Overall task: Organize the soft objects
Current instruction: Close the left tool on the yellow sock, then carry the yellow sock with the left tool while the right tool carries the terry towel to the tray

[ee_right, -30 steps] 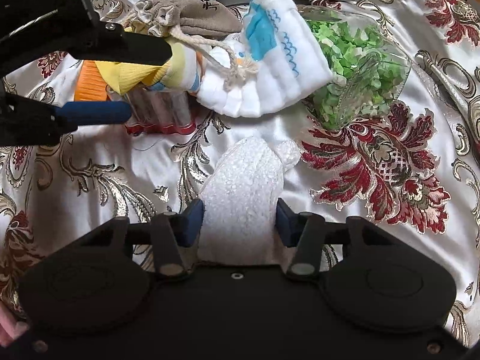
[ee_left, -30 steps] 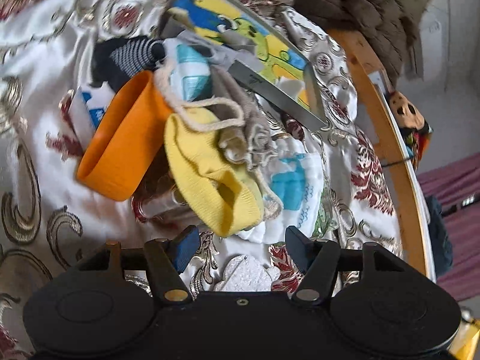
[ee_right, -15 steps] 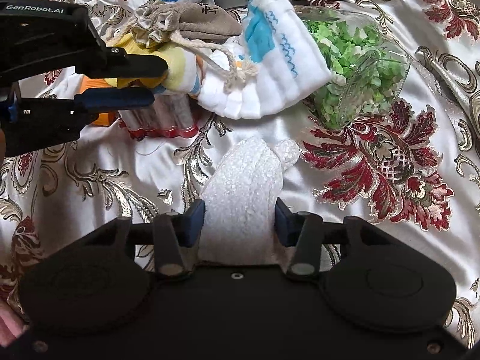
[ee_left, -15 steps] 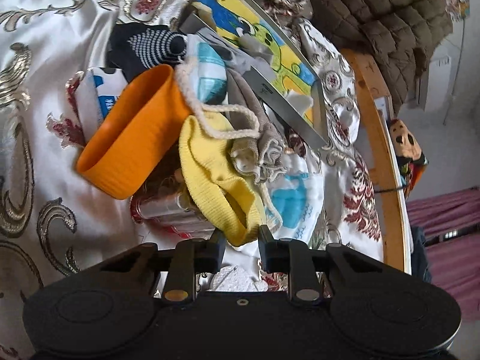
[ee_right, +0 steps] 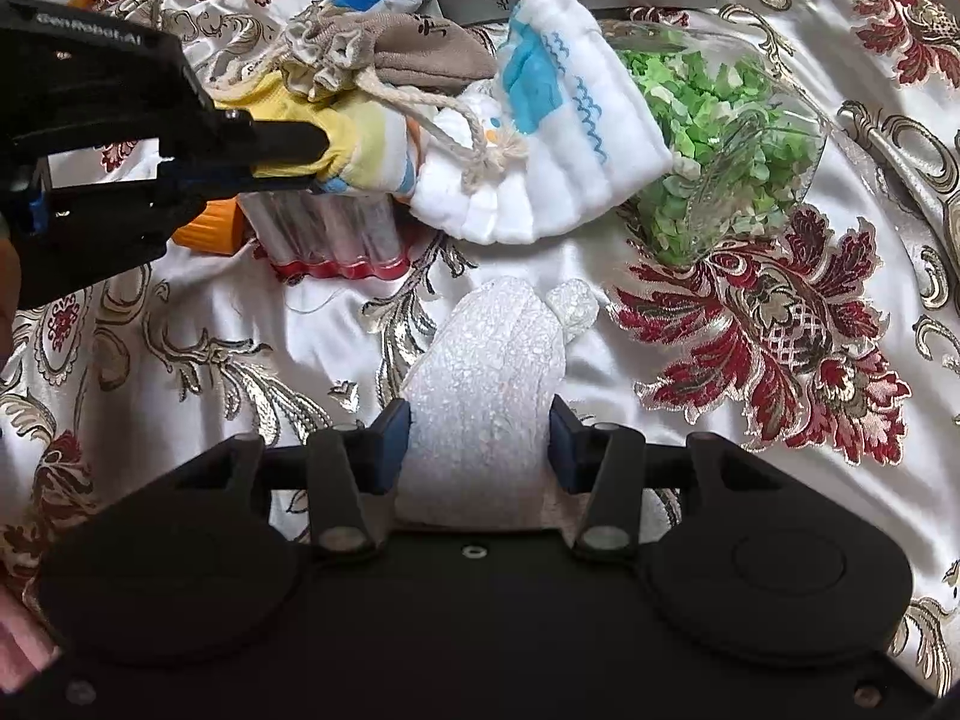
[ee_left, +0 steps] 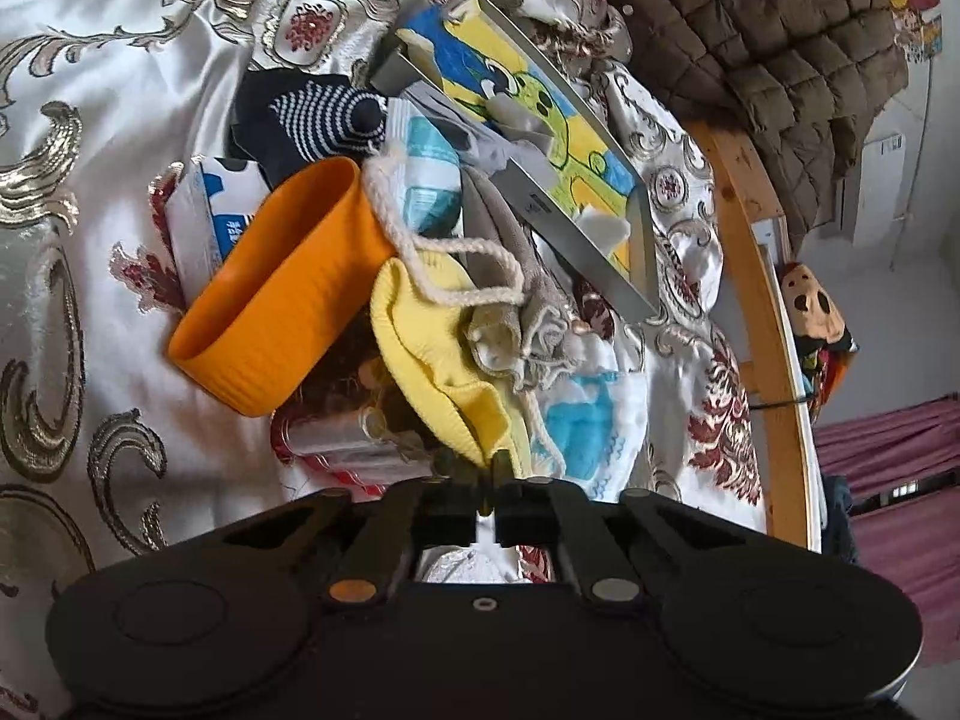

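Left wrist view: my left gripper (ee_left: 487,477) has just been closing and now pinches the yellow sock (ee_left: 441,354) by its near edge, so I can peel it off the pile.
Right grip: right gripper (ee_right: 480,441) clamps the white foam wrap (ee_right: 486,378), resting on the tablecloth (ee_right: 198,312).
Pile: drawstring pouch (ee_right: 414,54) lies over the sock, likely to drag.
Hidden: sock's far end under the pouch; glass tubes (ee_right: 336,234) partly covered.

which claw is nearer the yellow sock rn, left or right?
Left. The left claw is shut on the near edge of the yellow sock. The right claw is apart from it, lower on the cloth, closed on a white foam roll.
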{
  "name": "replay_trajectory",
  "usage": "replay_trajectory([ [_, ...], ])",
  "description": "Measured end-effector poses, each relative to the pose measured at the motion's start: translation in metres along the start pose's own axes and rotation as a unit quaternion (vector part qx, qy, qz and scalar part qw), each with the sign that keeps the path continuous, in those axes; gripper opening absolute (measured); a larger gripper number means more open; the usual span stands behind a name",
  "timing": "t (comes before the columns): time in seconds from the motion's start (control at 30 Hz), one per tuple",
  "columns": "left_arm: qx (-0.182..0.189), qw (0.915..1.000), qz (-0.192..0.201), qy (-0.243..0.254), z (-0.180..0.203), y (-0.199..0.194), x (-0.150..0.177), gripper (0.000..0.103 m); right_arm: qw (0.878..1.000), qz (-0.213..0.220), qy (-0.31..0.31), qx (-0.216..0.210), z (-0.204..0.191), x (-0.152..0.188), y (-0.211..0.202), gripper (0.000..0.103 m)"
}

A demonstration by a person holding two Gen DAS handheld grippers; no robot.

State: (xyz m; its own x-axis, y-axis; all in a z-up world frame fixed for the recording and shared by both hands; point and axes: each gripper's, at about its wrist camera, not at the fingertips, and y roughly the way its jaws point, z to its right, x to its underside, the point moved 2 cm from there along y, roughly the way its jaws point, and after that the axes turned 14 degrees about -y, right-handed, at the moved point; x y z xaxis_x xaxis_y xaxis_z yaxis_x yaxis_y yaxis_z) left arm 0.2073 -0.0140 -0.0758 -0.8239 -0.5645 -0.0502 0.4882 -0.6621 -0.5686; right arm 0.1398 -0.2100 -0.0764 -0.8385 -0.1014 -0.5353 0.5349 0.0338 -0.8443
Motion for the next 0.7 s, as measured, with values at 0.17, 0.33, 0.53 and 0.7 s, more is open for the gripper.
replay_trajectory([
  [0.17,0.002,0.9997,0.017,0.018,0.002,-0.004,0.001,0.000,1.000,0.020,0.000,-0.007,-0.003,-0.003,-0.009,0.038],
  [0.33,-0.014,0.9953,0.034,0.090,0.016,-0.019,0.017,0.000,0.998,0.049,0.019,-0.016,0.004,-0.008,-0.026,0.038],
  [0.53,-0.035,0.9793,0.071,0.186,0.034,-0.050,0.045,0.000,0.995,0.090,0.036,-0.028,0.013,-0.011,-0.049,0.038],
  [0.7,-0.056,0.9578,0.091,0.267,0.055,-0.074,0.069,0.000,0.990,0.127,0.039,-0.043,0.021,-0.013,-0.068,0.038],
])
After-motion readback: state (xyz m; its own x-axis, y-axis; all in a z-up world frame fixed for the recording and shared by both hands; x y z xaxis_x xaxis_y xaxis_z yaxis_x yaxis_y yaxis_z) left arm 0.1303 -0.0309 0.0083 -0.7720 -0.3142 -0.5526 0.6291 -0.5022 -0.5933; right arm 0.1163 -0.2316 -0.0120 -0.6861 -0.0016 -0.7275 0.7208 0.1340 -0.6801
